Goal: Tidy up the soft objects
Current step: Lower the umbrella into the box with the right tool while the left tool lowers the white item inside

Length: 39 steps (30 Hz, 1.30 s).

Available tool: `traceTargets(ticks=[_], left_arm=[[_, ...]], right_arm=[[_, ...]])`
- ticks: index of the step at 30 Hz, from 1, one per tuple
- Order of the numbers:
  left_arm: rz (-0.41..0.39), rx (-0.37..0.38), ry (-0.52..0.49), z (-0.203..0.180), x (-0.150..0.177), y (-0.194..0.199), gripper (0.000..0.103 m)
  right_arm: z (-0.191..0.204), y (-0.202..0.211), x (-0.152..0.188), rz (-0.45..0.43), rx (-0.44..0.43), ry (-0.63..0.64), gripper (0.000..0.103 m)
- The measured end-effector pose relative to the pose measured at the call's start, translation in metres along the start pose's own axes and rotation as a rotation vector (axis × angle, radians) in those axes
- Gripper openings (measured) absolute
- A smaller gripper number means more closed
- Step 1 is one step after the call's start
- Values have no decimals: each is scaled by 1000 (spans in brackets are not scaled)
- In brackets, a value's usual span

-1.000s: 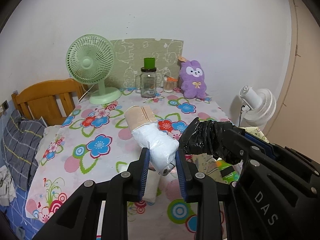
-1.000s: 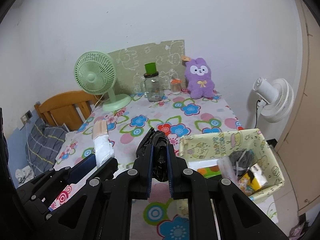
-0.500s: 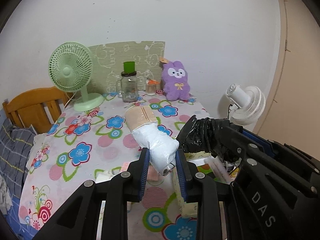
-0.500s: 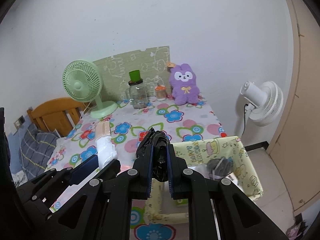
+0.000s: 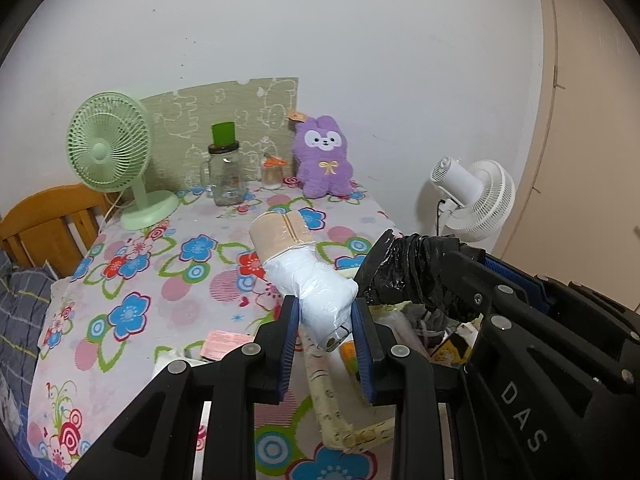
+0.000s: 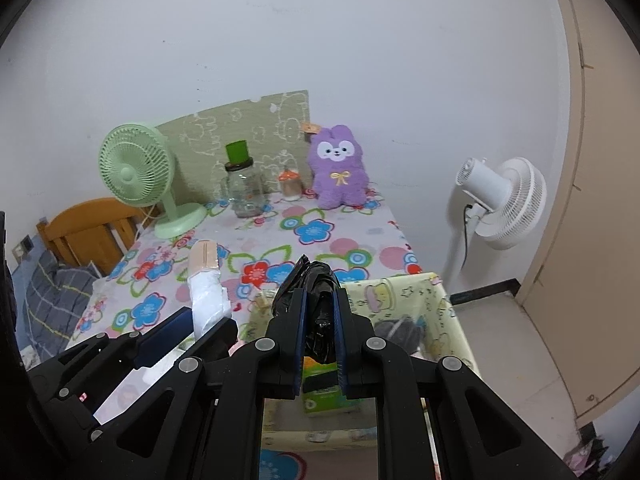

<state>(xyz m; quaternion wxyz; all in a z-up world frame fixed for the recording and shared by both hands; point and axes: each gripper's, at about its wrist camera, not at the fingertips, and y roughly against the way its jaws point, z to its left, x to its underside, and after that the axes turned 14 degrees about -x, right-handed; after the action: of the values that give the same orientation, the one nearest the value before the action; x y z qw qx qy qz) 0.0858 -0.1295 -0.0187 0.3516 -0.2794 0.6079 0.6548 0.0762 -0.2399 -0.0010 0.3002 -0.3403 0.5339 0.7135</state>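
Black plastic jaws of the left gripper (image 5: pixel 325 320) clamp the near end of a wrapped roll (image 5: pixel 308 280), white in clear film with a beige band at its far end; the roll juts forward and up, off the table. Just to its right, the right gripper (image 6: pixel 320 308) is closed tight on a crumpled black plastic bag (image 6: pixel 312 280), whose bunched top sticks out beyond the blue pads (image 6: pixel 301 320). The two held things sit near each other in the air without clearly touching.

Below and just ahead of both grippers stands a pale yellow fabric storage box (image 6: pixel 400 292) with cartoon prints. Inside it lie a green-and-orange pack (image 6: pixel 324 384) and a dark grey bundle (image 6: pixel 400 330); other contents are too jumbled to tell. A small pink packet (image 5: pixel 222 344) lies on the flowered tablecloth (image 5: pixel 132 280) to the left of the box.

Farther back along the wall stand a green desk fan (image 5: pixel 110 156), a glass jar (image 5: pixel 226 178) with a green cup on its lid, a small orange-capped jar (image 5: pixel 273 172) and a purple plush rabbit (image 5: pixel 324 160), in front of a green patterned board (image 5: pixel 240 108). A white floor fan (image 6: pixel 504 200) stands right of the table, a wooden headboard (image 5: pixel 44 220) on the left.
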Motion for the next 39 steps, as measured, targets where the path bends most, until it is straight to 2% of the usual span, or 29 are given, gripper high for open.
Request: traceTargets(ticks=[14,26,31,33,34,36,39], left_arm=[[34,36,-36,-32,0,-18,26],[107,60,-65,-53,8,-45,28],[149,49,-84,-55,11,-55,39],[161,48,-92,-56,12,-58,49],[166,45,-97,-56,12,-59,58],[166,37,-102,-55,13,-59,67],[165,28,-108,-53,14,-59,70]], right_arm=[[-33,-9,3,37,58,-16,16],[-61,-30,13,82,93,-70,16],[-66,-40,17,104,86,-85,16],[-67,-44,18,111,76,-91,16],[-68,-45,19,114,73,-93,16],[-68,-49,20,121,63,-99,16],[-69,-54,22,139,41,-113,16]])
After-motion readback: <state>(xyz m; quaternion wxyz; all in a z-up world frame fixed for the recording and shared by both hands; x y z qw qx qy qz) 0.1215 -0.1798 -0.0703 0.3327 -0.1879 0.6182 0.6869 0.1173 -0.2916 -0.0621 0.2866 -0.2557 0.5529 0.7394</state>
